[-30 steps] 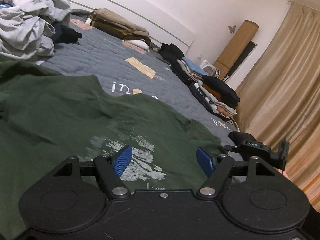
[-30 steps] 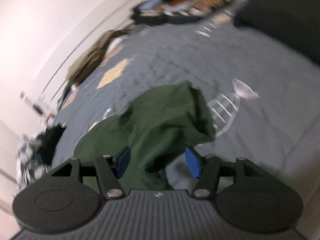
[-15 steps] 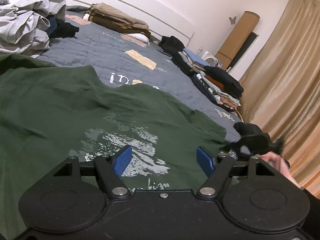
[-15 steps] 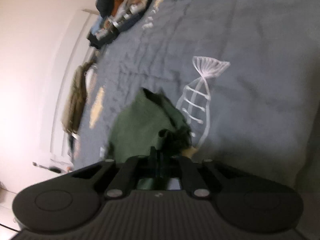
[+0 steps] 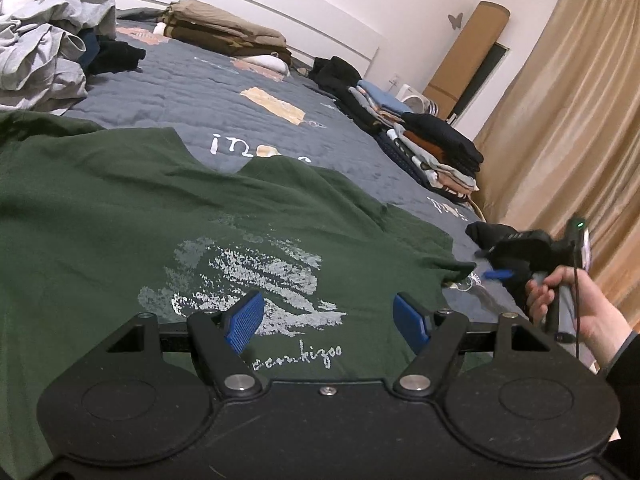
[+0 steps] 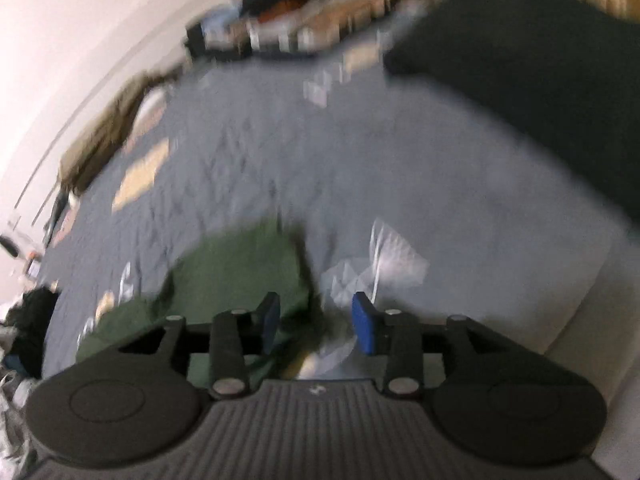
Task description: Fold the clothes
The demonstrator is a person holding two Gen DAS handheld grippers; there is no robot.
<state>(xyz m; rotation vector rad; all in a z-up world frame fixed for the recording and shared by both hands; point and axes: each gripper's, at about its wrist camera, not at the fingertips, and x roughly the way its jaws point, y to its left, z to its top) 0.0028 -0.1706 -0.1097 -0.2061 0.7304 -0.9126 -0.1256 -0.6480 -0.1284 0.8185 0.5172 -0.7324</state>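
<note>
A dark green T-shirt (image 5: 168, 216) with a pale print lies spread on the grey quilted bed (image 5: 192, 92). My left gripper (image 5: 327, 320) hovers open just above the print, its blue pads apart with nothing between them. In the left wrist view my right gripper (image 5: 496, 274) is at the shirt's right sleeve tip, held by a hand (image 5: 576, 304). The right wrist view is blurred: my right gripper (image 6: 316, 322) has its jaws opening, and the green sleeve (image 6: 236, 276) lies just beyond and left of the pads, not pressed by them.
A heap of grey unfolded clothes (image 5: 44, 56) sits at the far left. Folded khaki items (image 5: 228, 36) lie by the headboard. A stack of folded clothes (image 5: 432, 148) lines the bed's right edge, with tan curtains (image 5: 572, 120) beyond. A dark garment (image 6: 532, 80) lies at upper right.
My right gripper shut on the green sleeve half a second ago, then its jaws came apart and let the sleeve lie on the quilt. The left gripper stayed open over the print.
</note>
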